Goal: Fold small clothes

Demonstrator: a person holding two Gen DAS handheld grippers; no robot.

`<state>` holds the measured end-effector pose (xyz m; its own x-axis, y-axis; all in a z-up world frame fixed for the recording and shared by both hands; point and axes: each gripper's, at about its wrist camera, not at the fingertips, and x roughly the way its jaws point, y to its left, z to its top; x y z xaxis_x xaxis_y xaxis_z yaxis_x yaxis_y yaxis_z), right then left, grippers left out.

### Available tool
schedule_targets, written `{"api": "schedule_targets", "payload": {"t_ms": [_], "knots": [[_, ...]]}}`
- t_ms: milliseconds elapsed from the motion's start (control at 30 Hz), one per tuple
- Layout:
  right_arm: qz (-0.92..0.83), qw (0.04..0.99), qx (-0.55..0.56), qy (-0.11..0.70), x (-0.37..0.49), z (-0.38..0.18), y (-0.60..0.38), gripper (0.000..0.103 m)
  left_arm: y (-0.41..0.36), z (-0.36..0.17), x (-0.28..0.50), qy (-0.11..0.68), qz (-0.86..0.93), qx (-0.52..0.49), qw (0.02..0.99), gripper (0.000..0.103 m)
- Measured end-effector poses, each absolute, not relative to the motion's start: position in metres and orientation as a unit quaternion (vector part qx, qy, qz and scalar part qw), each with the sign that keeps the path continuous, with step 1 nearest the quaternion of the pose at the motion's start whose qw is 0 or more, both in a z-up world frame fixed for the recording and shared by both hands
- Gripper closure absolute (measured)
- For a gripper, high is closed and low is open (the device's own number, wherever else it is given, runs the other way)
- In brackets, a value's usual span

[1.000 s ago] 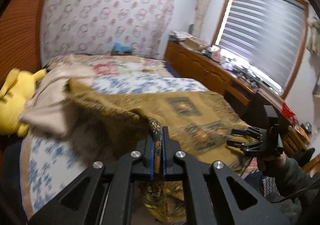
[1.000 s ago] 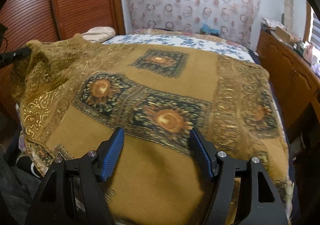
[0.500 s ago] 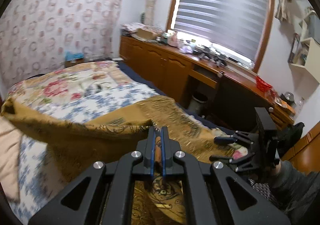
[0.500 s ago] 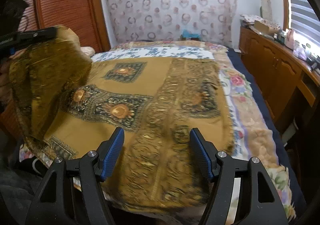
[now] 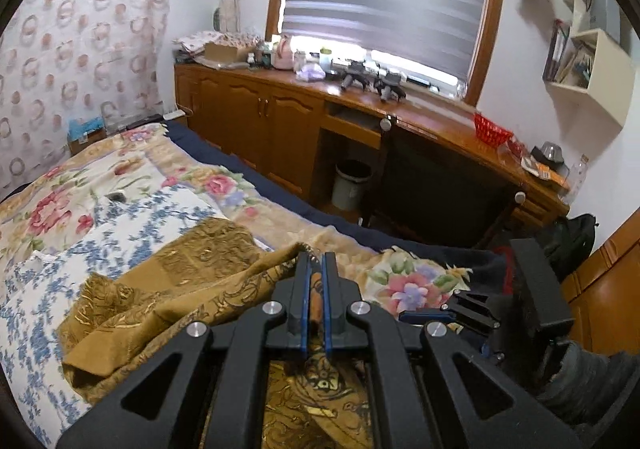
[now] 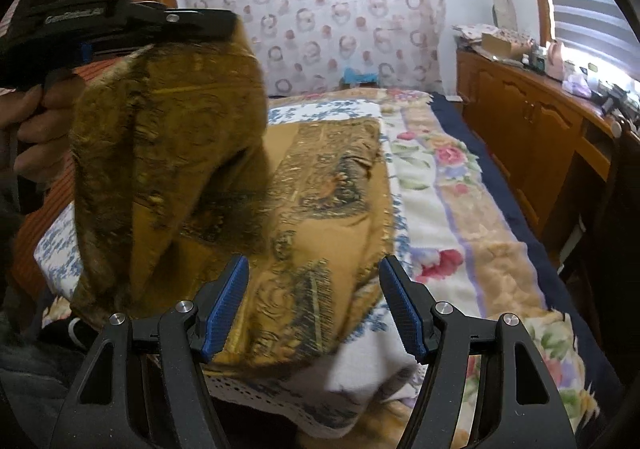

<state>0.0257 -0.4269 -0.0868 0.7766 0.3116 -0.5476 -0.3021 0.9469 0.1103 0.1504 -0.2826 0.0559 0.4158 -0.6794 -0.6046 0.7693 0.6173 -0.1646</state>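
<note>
The scarf [image 6: 320,209] is a woven mustard cloth with shiny gold thread in its pattern, and it looks soft and a little rough. The bed cover [image 6: 460,209] at 3 o'clock of it is a fluffy, matt fabric with printed flowers. The right gripper [image 6: 314,305] is matt black plastic with blue ribbed pads [image 6: 228,301] and small bright metal screws. The cabinet [image 5: 256,121] is glossy varnished wood.

The lifted fold of the mustard patterned cloth [image 6: 168,153] is motion-blurred and hides the cloth and bed [image 6: 460,209] behind it, the small items on the far countertop [image 5: 360,89] are too small to identify, and the left hand [image 6: 36,117] is cut off at the left edge.
</note>
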Motion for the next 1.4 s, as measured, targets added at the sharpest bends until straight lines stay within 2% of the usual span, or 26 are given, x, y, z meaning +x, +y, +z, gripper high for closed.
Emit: {"api": "schedule_targets", "payload": {"t_ms": [100,300,400,467,533,600,967,1333,1400], "knots": [[0.159,0.943,0.011,0.291,0.022,-0.087,-0.435,0.033,-0.293,0.049,0.152,0.333,-0.433,0.074,0.834,0.101],[0.152,0.945,0.015,0.29,0.02,-0.087,-0.44,0.034,-0.282,0.046,0.146,0.331,-0.428,0.078,0.837,0.091],[0.151,0.945,0.015,0.289,0.021,-0.085,-0.439,0.034,-0.264,0.045,0.145,0.33,-0.412,0.081,0.845,0.078],[0.149,0.946,0.012,0.287,0.022,-0.083,-0.439,0.034,-0.249,0.041,0.147,0.333,-0.402,0.083,0.849,0.062],[0.146,0.948,0.009,0.284,0.022,-0.08,-0.438,0.034,-0.231,0.034,0.146,0.336,-0.388,0.083,0.854,0.054],[0.141,0.95,0.005,0.28,0.022,-0.077,-0.44,0.034,-0.214,0.026,0.145,0.339,-0.371,0.087,0.86,0.042],[0.132,0.955,-0.015,0.263,0.03,-0.048,-0.441,0.033,-0.125,-0.027,0.144,0.376,-0.275,0.061,0.883,0.041],[0.219,0.931,-0.082,0.281,0.094,-0.035,-0.35,0.033,-0.088,-0.051,0.14,0.389,-0.234,0.028,0.89,0.041],[0.238,0.922,-0.104,0.287,0.107,-0.036,-0.326,0.03,-0.083,-0.051,0.139,0.386,-0.231,0.021,0.893,0.041]]}}
